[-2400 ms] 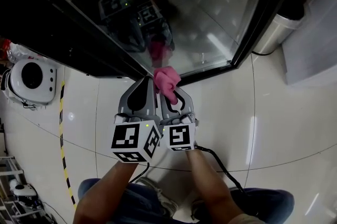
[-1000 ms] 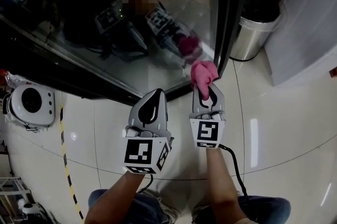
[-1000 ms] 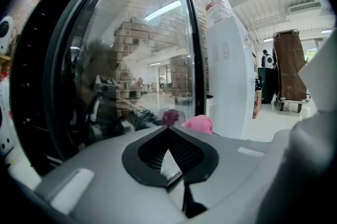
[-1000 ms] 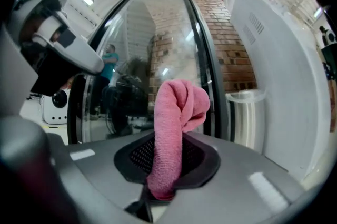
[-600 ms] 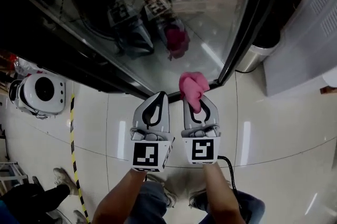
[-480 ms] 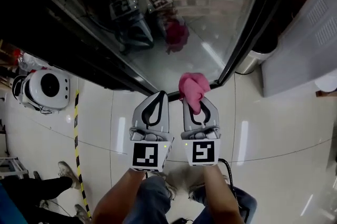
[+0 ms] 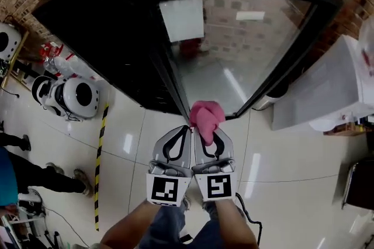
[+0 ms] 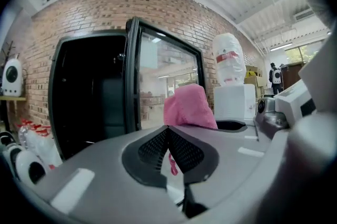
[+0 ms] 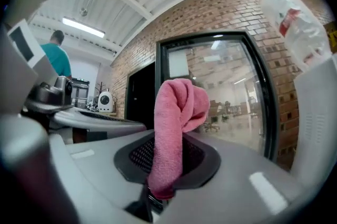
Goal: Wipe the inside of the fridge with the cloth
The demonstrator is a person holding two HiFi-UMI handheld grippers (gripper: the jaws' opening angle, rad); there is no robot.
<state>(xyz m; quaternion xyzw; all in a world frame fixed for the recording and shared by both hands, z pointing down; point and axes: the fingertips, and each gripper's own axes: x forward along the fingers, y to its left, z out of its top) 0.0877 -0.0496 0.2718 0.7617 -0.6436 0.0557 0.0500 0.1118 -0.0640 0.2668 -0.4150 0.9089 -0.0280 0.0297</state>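
A tall black fridge stands against the brick wall, with its glass door on the right and a dark front to the left of the door's edge. Both grippers are held side by side over the tiled floor, just in front of the fridge's base. My right gripper is shut on a pink cloth that bunches up above its tips. In the right gripper view the pink cloth runs down between the pads. My left gripper is shut with nothing in it. The left gripper view shows the pink cloth just beyond its tips.
White round machines and a strip of yellow-black floor tape lie to the left, with a person's legs further left. A white appliance and a metal bin stand to the right of the fridge.
The head view has pulled back and tilted up, so the whole fridge now shows. The right gripper swung right, then came back beside the left one, still holding the cloth.
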